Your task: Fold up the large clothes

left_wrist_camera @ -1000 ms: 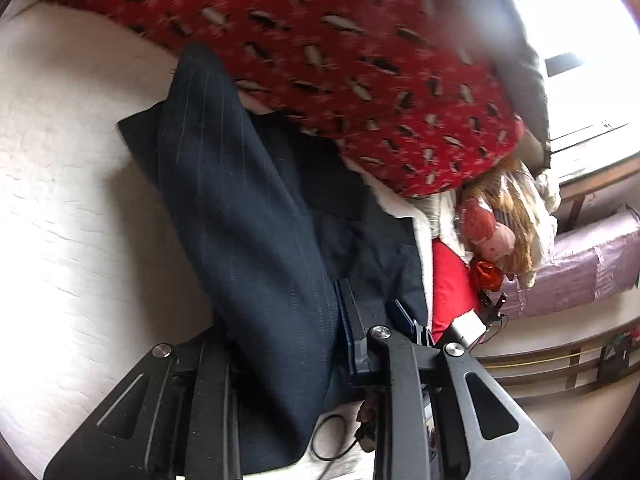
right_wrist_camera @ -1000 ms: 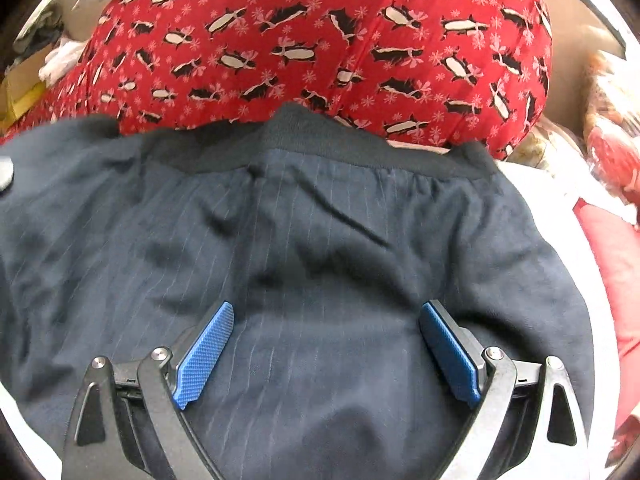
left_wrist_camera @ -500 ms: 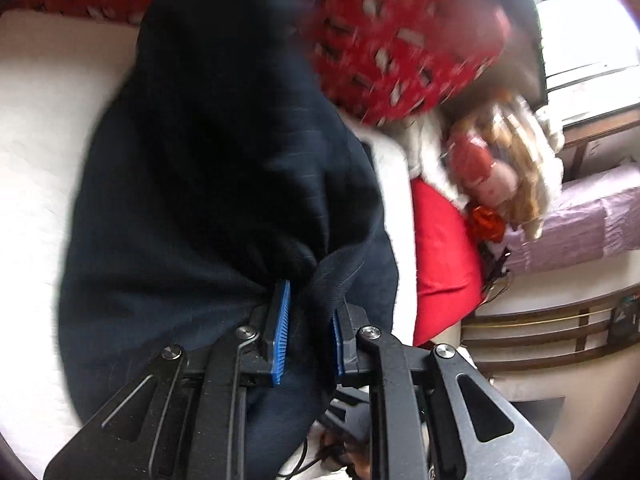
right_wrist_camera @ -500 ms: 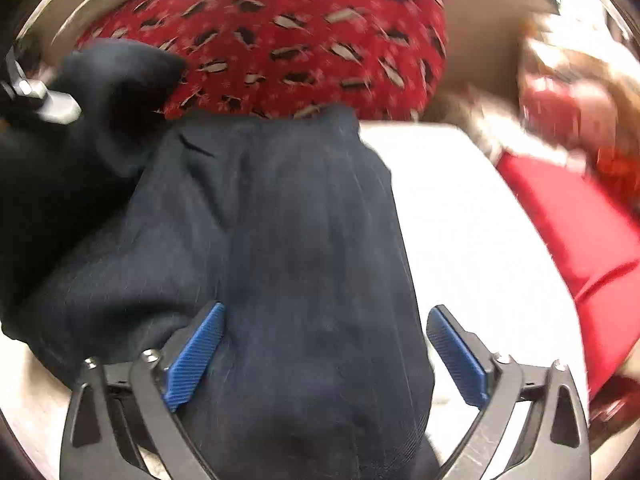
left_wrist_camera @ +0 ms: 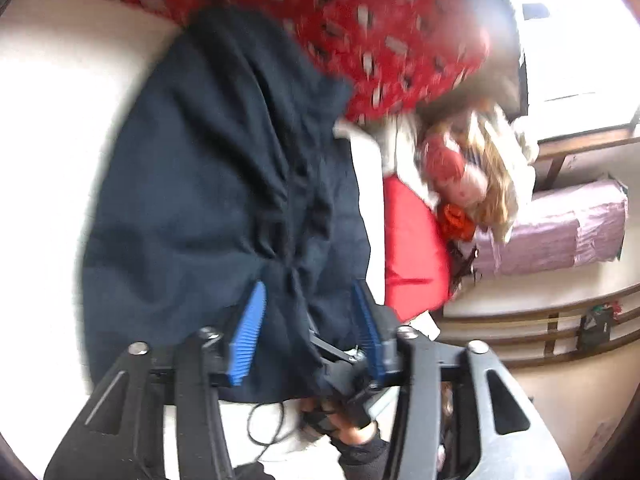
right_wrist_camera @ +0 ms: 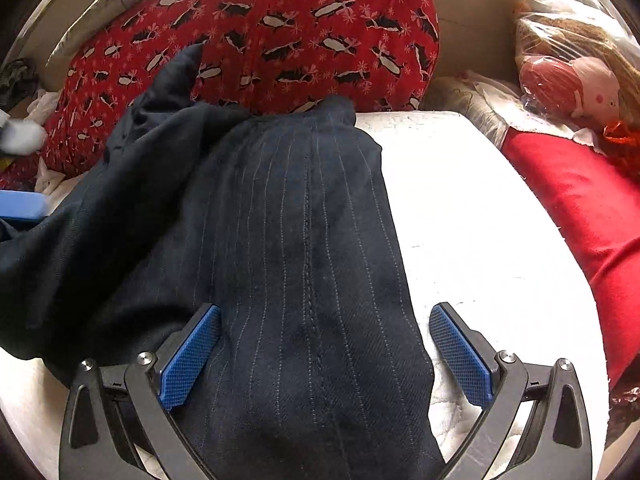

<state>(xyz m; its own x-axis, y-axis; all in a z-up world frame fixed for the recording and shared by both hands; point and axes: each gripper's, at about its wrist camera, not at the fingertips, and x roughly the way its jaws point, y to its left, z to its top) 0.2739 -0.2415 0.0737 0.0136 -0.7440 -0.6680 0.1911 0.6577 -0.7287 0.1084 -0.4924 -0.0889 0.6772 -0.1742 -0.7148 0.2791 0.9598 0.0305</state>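
Note:
Dark navy pinstriped trousers [right_wrist_camera: 288,240] lie on a white mattress [right_wrist_camera: 480,220], with a bunched part to the left. In the left wrist view the trousers [left_wrist_camera: 216,184] look gathered and blurred. My left gripper [left_wrist_camera: 308,316] is open, its blue pads on either side of a bunch of the cloth. My right gripper [right_wrist_camera: 324,344] is open wide and sits over the folded trouser cloth, with the left pad [right_wrist_camera: 192,356] touching it and the right pad over the mattress.
A big red cushion with black and white fish [right_wrist_camera: 260,40] lies behind the trousers. A red pillow [right_wrist_camera: 576,200] and a wrapped doll [right_wrist_camera: 568,84] are on the right. A purple package [left_wrist_camera: 560,228] and wooden rails lie beyond the bed.
My left gripper held the cloth, lifted and carried it over, and has now opened. The trousers went from spread flat to folded over lengthwise. My right gripper stayed open.

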